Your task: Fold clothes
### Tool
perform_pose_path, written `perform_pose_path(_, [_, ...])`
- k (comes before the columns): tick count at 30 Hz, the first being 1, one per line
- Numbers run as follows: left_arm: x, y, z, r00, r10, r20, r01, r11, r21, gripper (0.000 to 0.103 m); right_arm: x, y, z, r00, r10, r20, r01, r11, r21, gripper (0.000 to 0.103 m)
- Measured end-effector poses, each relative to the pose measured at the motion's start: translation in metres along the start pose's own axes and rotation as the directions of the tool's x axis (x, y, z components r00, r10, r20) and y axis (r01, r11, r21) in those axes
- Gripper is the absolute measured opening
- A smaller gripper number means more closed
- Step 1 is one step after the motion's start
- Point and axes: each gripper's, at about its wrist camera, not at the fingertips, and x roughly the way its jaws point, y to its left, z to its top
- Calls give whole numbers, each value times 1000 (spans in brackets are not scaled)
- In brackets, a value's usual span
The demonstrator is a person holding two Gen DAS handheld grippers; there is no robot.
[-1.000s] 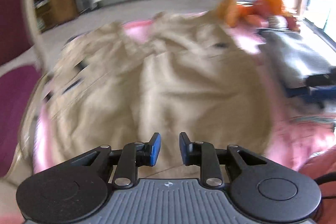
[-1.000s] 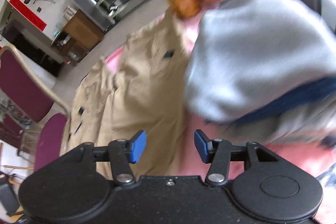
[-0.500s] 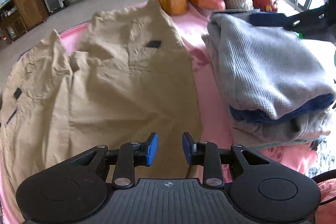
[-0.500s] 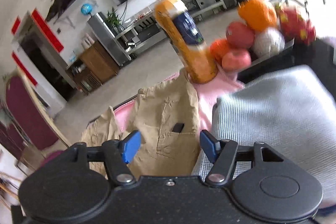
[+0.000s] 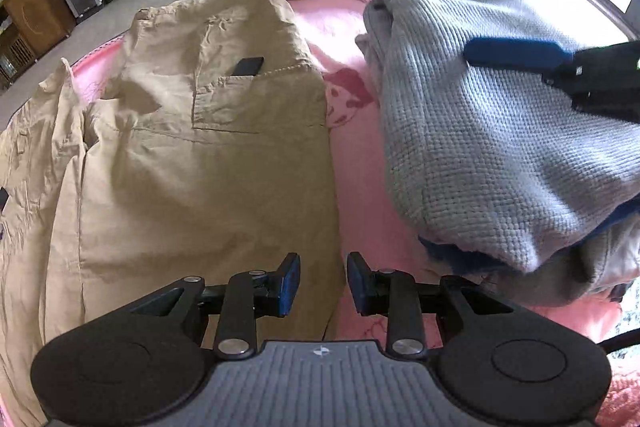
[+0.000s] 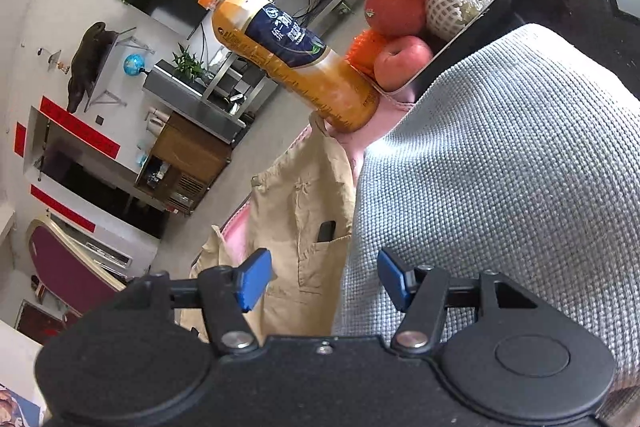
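Note:
A beige shirt (image 5: 192, 163) lies spread flat on a pink blanket (image 5: 360, 163), chest pocket up with a dark tag in it. To its right sits a folded grey knit sweater (image 5: 492, 147) on top of blue and grey garments. My left gripper (image 5: 323, 279) hovers over the shirt's right edge, jaws a narrow gap apart with nothing pinched. My right gripper (image 6: 324, 279) is open above the sweater (image 6: 500, 195), empty, and the shirt (image 6: 308, 227) shows through its gap. One of its blue fingers (image 5: 516, 53) appears over the sweater in the left wrist view.
An orange drink bottle (image 6: 288, 59) stands at the far end of the shirt. Beside it is a tray (image 6: 468, 31) piled with fruit. A maroon chair (image 6: 68, 267) and cabinets stand on the floor beyond the blanket's edge.
My left gripper swept right from the shirt's middle to its right edge, bringing the sweater pile into view. My right gripper tilted up from the pile toward the bottle and fruit, its jaws a little wider.

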Motion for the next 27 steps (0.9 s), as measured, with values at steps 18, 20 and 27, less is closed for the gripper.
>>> perform_pose_path(18, [-75, 115, -5, 989, 42, 142, -23, 990, -136, 4, -16, 133, 24, 991, 133, -21, -134, 961, -242, 62])
perform_pose_path(20, [-76, 127, -8, 990, 17, 143, 6, 987, -161, 4, 1, 150, 30, 993, 116, -32, -120, 952, -281, 65])
perform_pose_path(27, [-62, 140, -20, 989, -52, 136, 72, 986, -152, 4, 115, 112, 35, 988, -104, -115, 80, 976, -202, 48])
